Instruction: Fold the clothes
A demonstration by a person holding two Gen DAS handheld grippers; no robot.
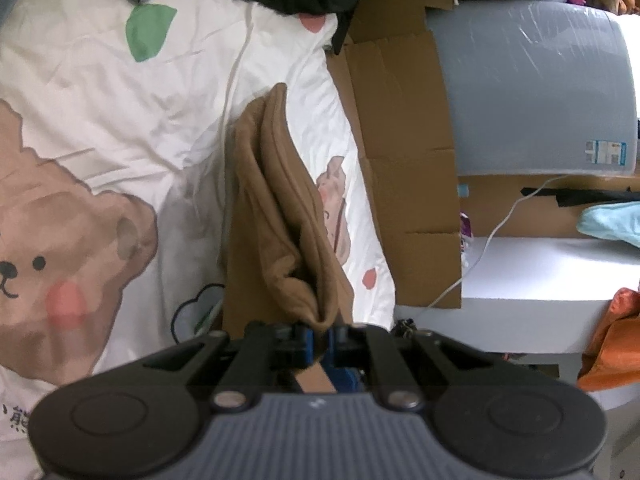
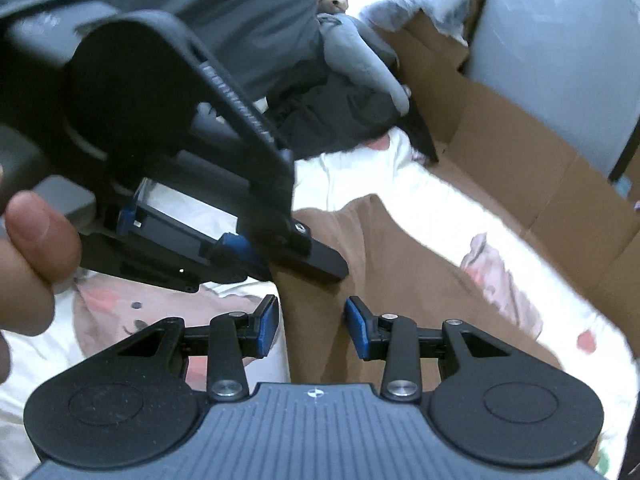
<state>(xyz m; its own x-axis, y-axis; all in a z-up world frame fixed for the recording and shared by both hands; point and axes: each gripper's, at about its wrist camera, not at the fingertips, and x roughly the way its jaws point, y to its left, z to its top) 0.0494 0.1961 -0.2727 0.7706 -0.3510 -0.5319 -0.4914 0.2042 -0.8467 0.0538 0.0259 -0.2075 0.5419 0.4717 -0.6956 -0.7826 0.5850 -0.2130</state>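
A brown garment (image 1: pixel 276 216) is bunched into long folds, soft and thick-seamed, lifted over the bed (image 1: pixel 100 92) near its cardboard-lined edge. The left gripper (image 1: pixel 322 334) has its fingers clamped on one gathered end. The right gripper (image 2: pixel 311 326) sits just above the cloth, fingers apart, gripping nothing.

Black and grey grippers with blue pads

The left gripper (image 1: pixel 322 330) and right gripper (image 2: pixel 311 322) had ribbed grey bodies, black linkage arms, silver screws; a bare thumb (image 2: pixel 38 236) showed.
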